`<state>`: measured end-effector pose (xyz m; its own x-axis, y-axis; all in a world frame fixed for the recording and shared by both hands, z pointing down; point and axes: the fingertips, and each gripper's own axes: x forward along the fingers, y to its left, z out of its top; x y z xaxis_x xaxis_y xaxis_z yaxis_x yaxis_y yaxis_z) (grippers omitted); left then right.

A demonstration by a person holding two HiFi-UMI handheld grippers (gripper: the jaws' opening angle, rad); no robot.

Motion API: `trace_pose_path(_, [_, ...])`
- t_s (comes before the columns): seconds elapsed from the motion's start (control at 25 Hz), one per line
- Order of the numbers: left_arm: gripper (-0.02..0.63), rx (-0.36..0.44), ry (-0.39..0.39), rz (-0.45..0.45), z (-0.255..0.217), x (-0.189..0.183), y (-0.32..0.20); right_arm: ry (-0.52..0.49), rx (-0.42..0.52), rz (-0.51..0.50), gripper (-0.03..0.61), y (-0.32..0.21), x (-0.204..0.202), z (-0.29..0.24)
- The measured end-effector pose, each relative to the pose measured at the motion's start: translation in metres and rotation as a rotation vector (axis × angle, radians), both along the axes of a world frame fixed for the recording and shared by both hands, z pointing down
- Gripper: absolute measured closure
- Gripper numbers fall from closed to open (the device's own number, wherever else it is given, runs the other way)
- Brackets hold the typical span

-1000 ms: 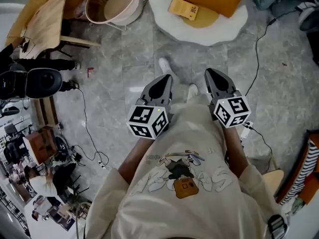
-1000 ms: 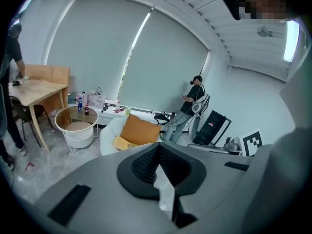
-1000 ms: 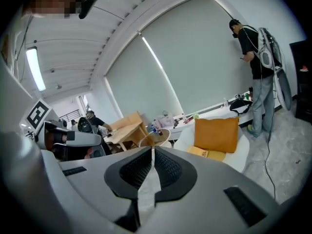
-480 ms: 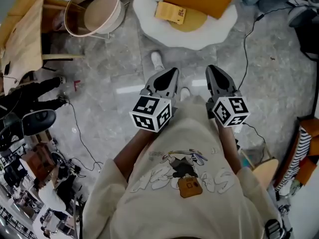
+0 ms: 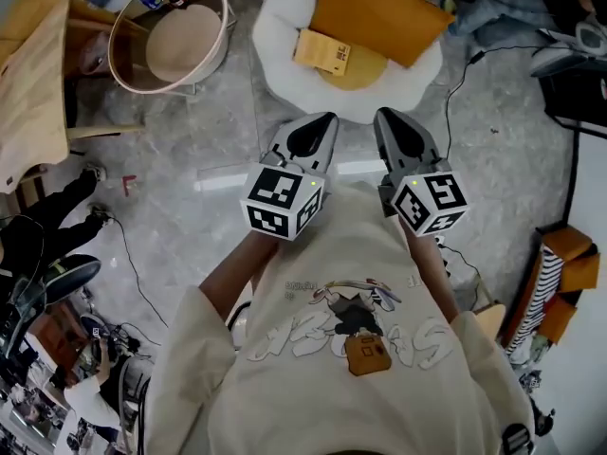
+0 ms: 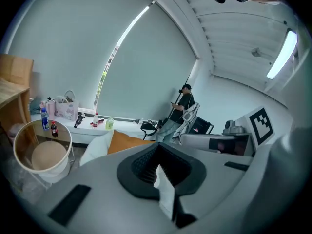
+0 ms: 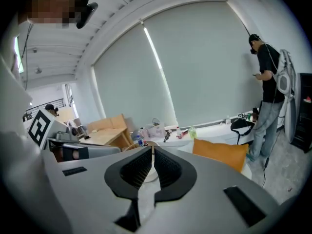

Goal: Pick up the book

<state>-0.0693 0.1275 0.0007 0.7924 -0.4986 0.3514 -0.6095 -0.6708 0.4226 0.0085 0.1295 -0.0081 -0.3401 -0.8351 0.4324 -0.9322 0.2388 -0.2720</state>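
The book (image 5: pixel 321 52), tan with a small label, lies flat on a yellow cushion in a round white seat (image 5: pixel 275 27); an orange pillow (image 5: pixel 379 12) leans behind it. Both grippers are held out in front of my chest, side by side, pointing at the seat and still short of it. My left gripper (image 5: pixel 327 118) is shut and empty, its ribbed pads meeting (image 6: pixel 157 149). My right gripper (image 5: pixel 384 114) is shut and empty too, its pads together (image 7: pixel 152 148). The book is hidden behind the jaws in both gripper views; only the orange pillow (image 7: pixel 219 152) shows there.
A round white-rimmed basket table (image 5: pixel 171 36) with bottles stands left of the seat, and a wooden table (image 5: pixel 38 74) is further left. Cables (image 5: pixel 455 93) trail over the grey stone floor. A person (image 7: pixel 268 91) stands by the window sill.
Both grippers have travelled forward over the floor toward the white seat, still shut. The seat with the book now lies just beyond their tips in the head view.
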Motion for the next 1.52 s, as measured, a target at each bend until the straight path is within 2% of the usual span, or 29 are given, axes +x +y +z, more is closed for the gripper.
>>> trace_pose_path(0.12, [0.607, 0.024, 0.024, -0.014, 0.001, -0.008, -0.033, 0.030, 0.001, -0.029, 0.543, -0.026, -0.013, 0.005])
trace_pose_path(0.32, [0.607, 0.001, 0.042, -0.051, 0.010, -0.030, -0.070, 0.058, -0.002, -0.047, 0.543, -0.062, -0.026, 0.008])
trace_pose_path(0.52, [0.607, -0.027, 0.074, -0.020, 0.022, -0.033, -0.082, 0.061, -0.023, -0.052, 0.543, -0.084, -0.024, 0.018])
trace_pose_path(0.6, [0.607, -0.069, 0.022, -0.030, 0.039, -0.028, -0.091, 0.036, -0.041, -0.043, 0.543, -0.094, -0.016, 0.029])
trace_pose_path(0.68, [0.607, -0.108, 0.004, -0.023, 0.052, -0.015, -0.097, 0.024, -0.052, -0.042, 0.543, -0.102, -0.004, 0.036])
trace_pose_path(0.88, [0.607, -0.188, 0.117, -0.031, 0.054, 0.023, -0.105, 0.096, -0.039, -0.103, 0.543, -0.108, 0.025, 0.040])
trace_pose_path(1.08, [0.606, -0.269, 0.131, -0.096, 0.091, 0.058, -0.119, 0.128, -0.054, -0.204, 0.543, -0.123, 0.050, 0.069])
trace_pose_path(1.2, [0.606, -0.270, 0.117, -0.135, 0.108, 0.064, -0.128, 0.152, -0.077, -0.277, 0.543, -0.134, 0.053, 0.085])
trace_pose_path(1.52, [0.604, -0.307, 0.085, -0.251, 0.151, 0.047, -0.146, 0.198, -0.124, -0.368, 0.543, -0.149, 0.044, 0.125])
